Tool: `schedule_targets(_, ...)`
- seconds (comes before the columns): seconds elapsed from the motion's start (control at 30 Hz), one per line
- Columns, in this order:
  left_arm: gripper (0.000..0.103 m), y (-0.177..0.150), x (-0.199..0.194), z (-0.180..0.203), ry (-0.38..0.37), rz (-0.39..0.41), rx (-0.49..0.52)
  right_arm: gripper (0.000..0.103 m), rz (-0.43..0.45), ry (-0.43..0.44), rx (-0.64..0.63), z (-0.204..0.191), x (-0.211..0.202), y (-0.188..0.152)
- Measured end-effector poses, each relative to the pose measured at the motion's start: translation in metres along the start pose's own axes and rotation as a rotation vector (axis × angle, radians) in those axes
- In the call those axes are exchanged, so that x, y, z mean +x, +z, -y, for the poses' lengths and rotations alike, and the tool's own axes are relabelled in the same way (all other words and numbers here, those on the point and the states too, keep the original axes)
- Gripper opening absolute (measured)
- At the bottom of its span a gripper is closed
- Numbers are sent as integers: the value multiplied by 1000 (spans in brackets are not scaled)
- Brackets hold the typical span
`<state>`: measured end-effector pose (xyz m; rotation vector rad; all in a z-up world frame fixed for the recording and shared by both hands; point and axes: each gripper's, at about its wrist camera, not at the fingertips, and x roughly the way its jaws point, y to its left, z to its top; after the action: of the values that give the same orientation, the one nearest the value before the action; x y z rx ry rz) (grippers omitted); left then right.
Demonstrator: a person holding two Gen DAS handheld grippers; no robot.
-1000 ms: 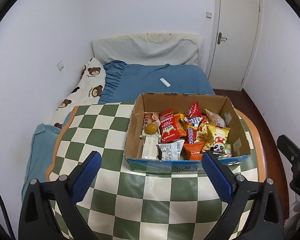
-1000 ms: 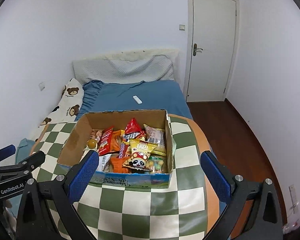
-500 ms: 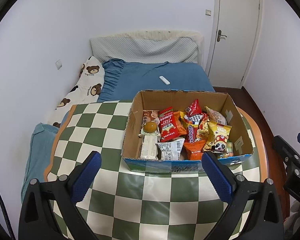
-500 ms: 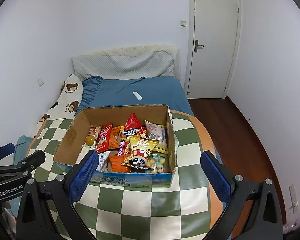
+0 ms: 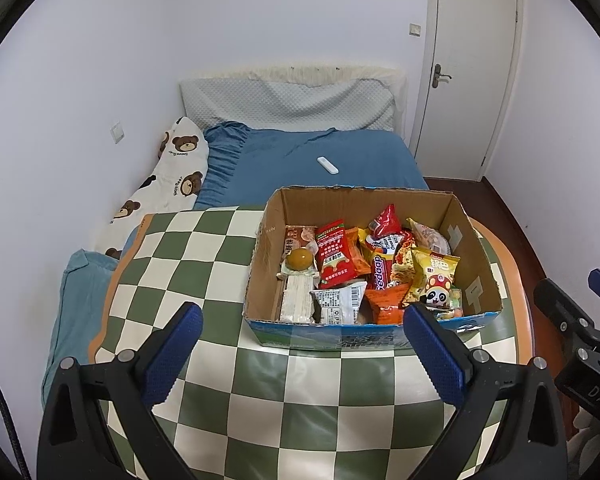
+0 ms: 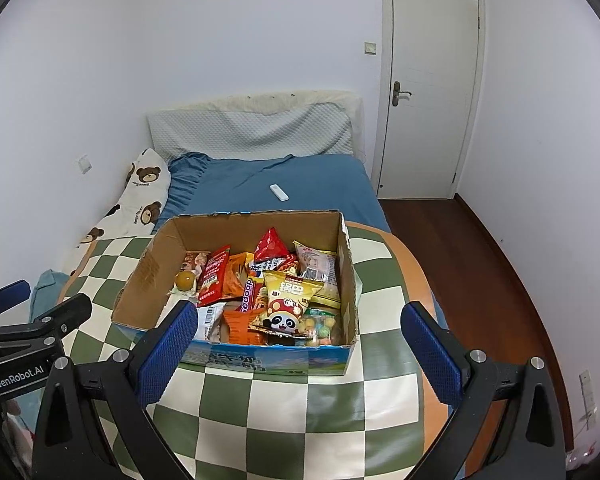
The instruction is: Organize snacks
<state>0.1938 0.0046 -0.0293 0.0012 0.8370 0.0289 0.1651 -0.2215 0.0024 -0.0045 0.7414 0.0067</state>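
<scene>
A cardboard box [image 5: 476, 256] full of snack packets stands on the green-and-cream checkered table [image 5: 204, 264]; it also shows in the right wrist view [image 6: 148, 276]. Inside lie a red packet [image 5: 336, 254], a yellow panda packet [image 5: 434, 280], an orange packet [image 5: 386, 304] and a round yellow snack [image 5: 299, 259]. My left gripper [image 5: 300, 350] is open and empty, held above the table in front of the box. My right gripper [image 6: 296, 346] is open and empty, in front of the box's near wall.
Behind the table is a bed with a blue sheet [image 5: 320, 160], a white remote [image 5: 327, 165] and a bear-print pillow [image 5: 168, 184]. A white door [image 6: 428, 96] and wooden floor [image 6: 480, 264] lie to the right. The table edge [image 6: 430, 280] curves round on the right.
Both grippers have drawn back and risen slightly, so the box sits a little lower and closer in both views. Both stay open and empty.
</scene>
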Motion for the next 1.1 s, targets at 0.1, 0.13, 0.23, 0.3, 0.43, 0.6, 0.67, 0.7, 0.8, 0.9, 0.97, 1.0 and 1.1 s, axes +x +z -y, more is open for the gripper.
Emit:
schedule_targets(0.1,103,0,-2,1,-1,1,3,103,-1,1,2,0,0,0)
schedule_targets(0.13,103,1,-2,2,-2,3,4,103,-3,6,6,1,0,0)
schedule_targets(0.23,103,1,-3,3,-3,5,5,103,-5,8,10,0,-1,-1)
schedule_targets(0.3,103,2,-3,3,-3,5,3,103,-7,11,14,1,-1,-1)
schedule_targets(0.43,103,1,-3,2,-3,4,5,103,-11,14,16,1,-1,-2)
schedule_targets(0.6,103,1,-4,3,-4,4,5,103,-11,20,15,-1,-1,-2)
schedule_targets(0.67,103,1,-4,3,-6,5,7,103,-12,20,15,-1,-1,-3)
schedule_targets(0.7,103,1,-3,3,-4,5,8,103,-13,21,16,-1,-1,-3)
schedule_targets(0.8,103,1,-4,2,-3,5,6,103,-15,22,17,-2,-1,-4)
schedule_targets(0.9,103,1,-4,3,-4,5,6,103,-17,22,17,-2,-1,-5)
schedule_targets(0.97,103,1,-4,3,-4,3,9,103,-17,22,18,-2,0,-5)
schedule_targets(1.0,103,0,-4,2,-4,4,7,103,-16,22,18,-2,0,-5)
schedule_targets(1.1,103,1,-6,2,-4,4,8,103,-17,22,19,-2,0,-5)
